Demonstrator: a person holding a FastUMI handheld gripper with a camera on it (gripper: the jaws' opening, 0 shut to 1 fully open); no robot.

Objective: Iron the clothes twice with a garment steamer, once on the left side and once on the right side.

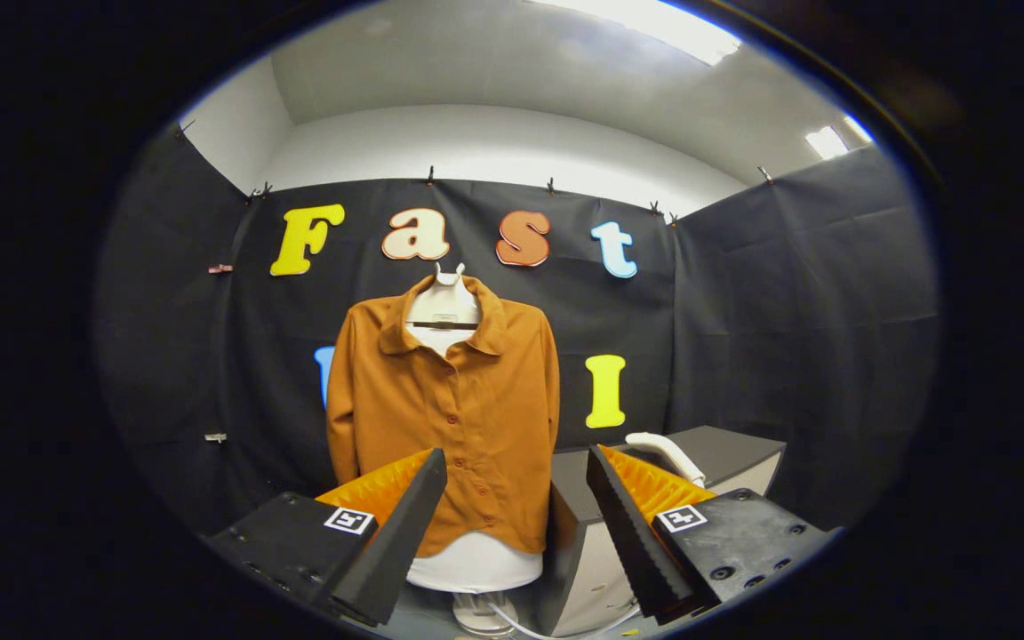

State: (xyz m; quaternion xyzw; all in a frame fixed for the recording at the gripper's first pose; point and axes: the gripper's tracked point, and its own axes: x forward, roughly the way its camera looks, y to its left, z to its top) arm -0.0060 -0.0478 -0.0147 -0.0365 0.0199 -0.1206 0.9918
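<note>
OK, gripper (516,516) is hanging in the air with its fingers spread wide, grasping nothing. The black pads with orange backing are angling outward, and the shirt hem and a box are showing through the gap between them.

Orange shirt (445,409) is hanging straight ahead, beyond the fingers, buttoned up on a white torso form (475,562). The form is showing at the open collar and below the hem. Its white stand base (481,615) is sitting low between the fingers and is getting partly cut off. The left fingertip (419,489) is overlapping the shirt's lower left edge in view; whether it is touching the cloth is hard to tell. A dark bar is crossing the neck of the form, and what it is stays unclear.

Garment steamer (668,455) is showing as a white curved handle beyond the right finger (623,524), lying on top of a grey box (725,449) just beside the shirt. The steamer body is being hidden behind the right finger's orange part. A white cable (565,629) is running along the floor near the stand base, and where it ends is cut off.
</note>
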